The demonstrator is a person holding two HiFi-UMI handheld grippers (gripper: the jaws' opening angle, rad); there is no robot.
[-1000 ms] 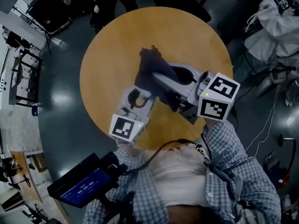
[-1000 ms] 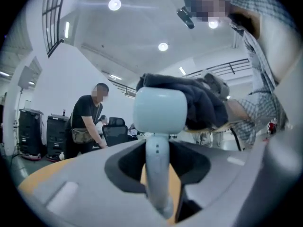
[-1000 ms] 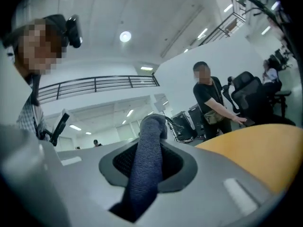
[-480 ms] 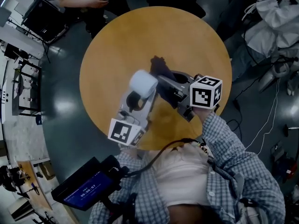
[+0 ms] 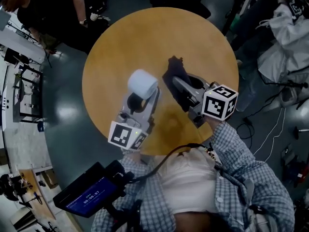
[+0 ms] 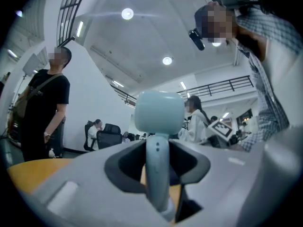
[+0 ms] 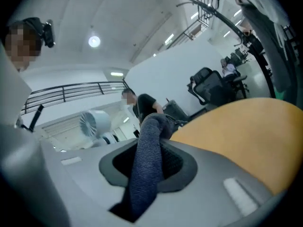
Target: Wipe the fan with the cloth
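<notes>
A small pale handheld fan (image 5: 142, 84) with a round head is held upright above the round wooden table (image 5: 125, 37). My left gripper (image 5: 141, 102) is shut on its slim handle (image 6: 157, 174), and the head (image 6: 159, 112) stands above the jaws. The dark grey cloth (image 5: 175, 76) hangs bunched from my right gripper (image 5: 182, 92), which is shut on it just right of the fan. In the right gripper view the cloth (image 7: 147, 167) runs up between the jaws and the fan (image 7: 94, 123) shows to its left, apart from the cloth.
A person in black (image 5: 48, 13) stands beside the table's far left edge. Chairs, cables (image 5: 275, 129) and white garments (image 5: 285, 33) crowd the floor to the right. A screen device (image 5: 89, 190) hangs at my chest, lower left.
The cloth that draped over the fan has come off to the right and sunk with my right gripper. The fan's head now shows bare and has risen slightly.
</notes>
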